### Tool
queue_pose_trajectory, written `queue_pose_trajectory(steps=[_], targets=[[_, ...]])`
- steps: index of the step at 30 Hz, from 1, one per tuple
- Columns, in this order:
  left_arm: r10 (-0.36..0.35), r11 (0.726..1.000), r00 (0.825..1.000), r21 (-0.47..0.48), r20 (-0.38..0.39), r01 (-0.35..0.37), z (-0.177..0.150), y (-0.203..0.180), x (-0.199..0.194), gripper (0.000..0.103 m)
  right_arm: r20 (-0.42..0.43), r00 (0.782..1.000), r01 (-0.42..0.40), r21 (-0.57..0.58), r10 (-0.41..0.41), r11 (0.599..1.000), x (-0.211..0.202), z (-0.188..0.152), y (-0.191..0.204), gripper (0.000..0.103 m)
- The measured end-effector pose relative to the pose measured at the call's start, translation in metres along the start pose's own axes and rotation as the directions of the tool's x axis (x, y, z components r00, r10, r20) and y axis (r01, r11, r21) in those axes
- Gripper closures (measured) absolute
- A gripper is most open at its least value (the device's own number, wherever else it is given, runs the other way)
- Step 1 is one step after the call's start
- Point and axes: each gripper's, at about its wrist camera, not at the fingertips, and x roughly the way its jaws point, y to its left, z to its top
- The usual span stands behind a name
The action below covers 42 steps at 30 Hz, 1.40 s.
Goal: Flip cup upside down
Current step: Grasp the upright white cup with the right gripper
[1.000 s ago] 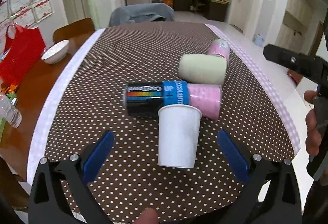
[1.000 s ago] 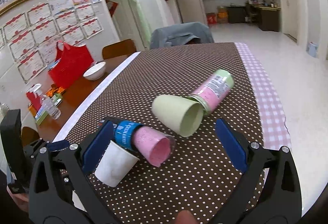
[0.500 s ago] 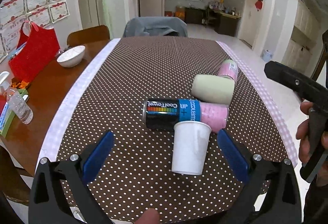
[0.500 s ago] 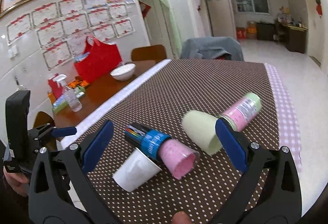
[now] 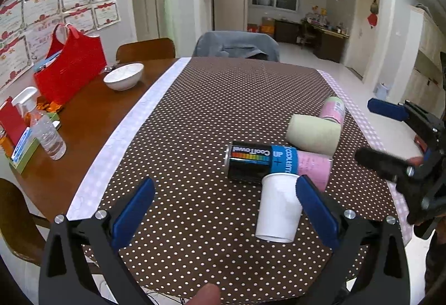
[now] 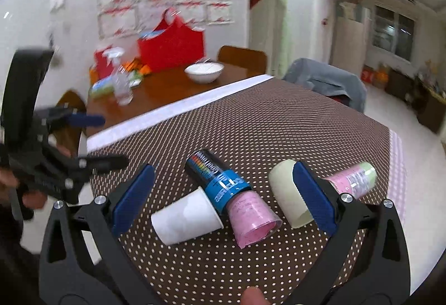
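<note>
The worktop (image 5: 83, 143) is a brown wooden table, and a brown cloth with white dots (image 5: 211, 115) covers its right part, edged by a pale band on the left and a pink checked band on the right. Beyond the far end stands a chair draped in grey fabric (image 5: 237, 44). On the bare wood at far left sit a red bag (image 5: 72, 65), a white bowl (image 5: 123, 76) just right of it, and nearer, a clear spray bottle (image 5: 44, 126).

Both claws hang above the near edge of the cloth with nothing between their blue pads. The left claw (image 5: 223, 210) is spread wide, and so is the right claw (image 6: 223, 193); in the left wrist view the right claw shows at the right border, slightly blurred.

On the right half of the cloth lies a cluster of containers. A black, blue and pink can (image 5: 276, 164) lies on its side, crosswise. Against its near side stands the white paper cup (image 5: 278, 207), mouth down on the cloth and narrow base up, touching the can. In the left wrist view the right blue pad (image 5: 317, 207) overlaps the cup's right edge; whether it touches cannot be told. Farther right, a pale green cup (image 5: 313, 133) lies on its side, and just beyond it a pink can with a green cap (image 5: 333, 109) also lies down.
</note>
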Motion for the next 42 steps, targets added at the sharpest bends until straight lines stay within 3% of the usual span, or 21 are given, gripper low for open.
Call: queue_pose_trajectory(steps=[6, 11, 13, 15, 18, 19, 25, 34, 42], targets=[[0.034, 0.999, 0.999, -0.041, 0.001, -0.034, -0.002, 0.011, 0.000, 0.004, -0.077, 0.995, -0.079, -0.168, 0.067, 0.983, 0.019, -0.003, 0.007, 0.006], [0.056, 0.995, 0.998, -0.081, 0.002, -0.056, -0.007, 0.025, -0.001, 0.004, -0.170, 0.976, -0.194, -0.378, 0.138, 0.905, 0.032, -0.012, 0.024, 0.006], [0.064, 0.994, 0.998, -0.093, -0.005, -0.064, -0.009, 0.028, 0.001, 0.004, -0.221, 0.964, -0.240, -0.463, 0.151, 0.853, 0.040, -0.018, 0.034, 0.006], [0.066, 0.992, 0.998, -0.109, -0.024, -0.068, -0.012, 0.032, 0.004, 0.004, -0.273, 0.948, -0.295, -0.563, 0.163, 0.772, 0.047, -0.025, 0.046, 0.006], [0.074, 0.991, 0.997, -0.111, -0.038, -0.078, -0.015, 0.034, 0.007, 0.004, -0.337, 0.927, -0.360, -0.677, 0.165, 0.642, 0.055, -0.036, 0.059, 0.012], [0.082, 0.990, 0.996, -0.109, -0.041, -0.086, -0.016, 0.034, 0.007, 0.004, -0.366, 0.918, -0.382, -0.720, 0.152, 0.579, 0.059, -0.041, 0.065, 0.014], [0.101, 0.983, 0.993, -0.148, -0.067, -0.110, -0.023, 0.043, 0.013, 0.004, -0.439, 0.895, -0.436, -0.826, 0.077, 0.357, 0.071, -0.063, 0.075, 0.022], [0.110, 0.980, 0.986, -0.151, -0.124, -0.128, -0.033, 0.051, 0.026, 0.004, -0.441, 0.897, -0.437, -0.885, 0.015, 0.161, 0.084, -0.079, 0.087, 0.022], [0.121, 0.976, 0.978, -0.160, -0.167, -0.148, -0.039, 0.058, 0.034, 0.004, -0.469, 0.883, -0.468, -0.883, -0.021, 0.030, 0.094, -0.091, 0.101, 0.027]])
